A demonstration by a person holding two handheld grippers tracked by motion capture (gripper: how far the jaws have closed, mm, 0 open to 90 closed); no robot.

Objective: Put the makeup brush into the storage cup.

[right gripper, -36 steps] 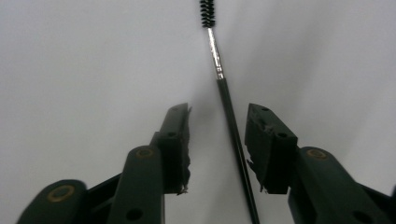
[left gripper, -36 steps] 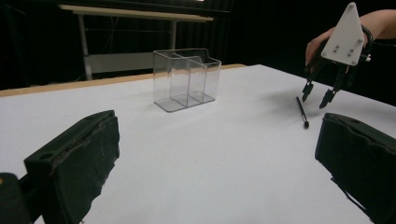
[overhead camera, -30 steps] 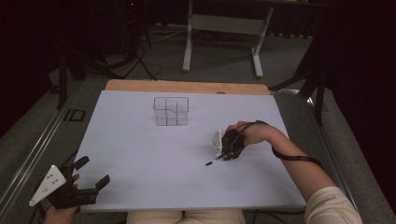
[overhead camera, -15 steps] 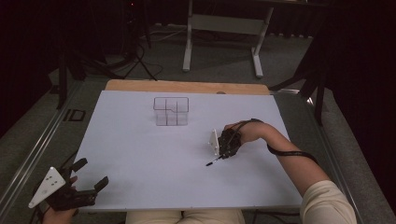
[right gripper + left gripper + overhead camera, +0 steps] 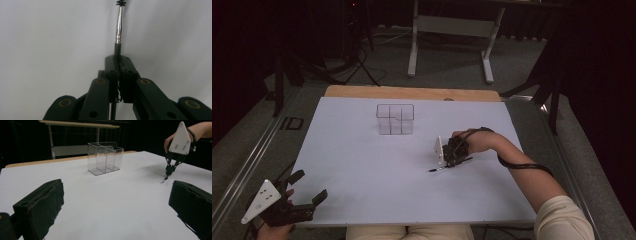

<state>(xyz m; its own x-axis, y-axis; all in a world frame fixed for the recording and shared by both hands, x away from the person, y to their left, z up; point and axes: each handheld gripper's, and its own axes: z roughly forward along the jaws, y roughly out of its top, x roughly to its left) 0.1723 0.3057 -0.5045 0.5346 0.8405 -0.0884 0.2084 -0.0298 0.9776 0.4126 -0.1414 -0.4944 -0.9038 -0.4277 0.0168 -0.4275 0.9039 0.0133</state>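
Brush (image 5: 119,27) between closed right gripper (image 5: 119,65) pads, on table (image 5: 362,165).

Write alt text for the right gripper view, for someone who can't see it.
The right tongs are shut on a thin black-and-silver brush, which points away over the white table to a small dark bristle tip at the top edge. The black jaws rise from the bottom, pressed together around the handle.

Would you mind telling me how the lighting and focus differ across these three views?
High view: the white table is lit, surroundings dark. Left gripper view: the clear organizer is sharp with faint glints. Right gripper view: the right gripper is shut on a thin brush, whose bristle tip is slightly soft.
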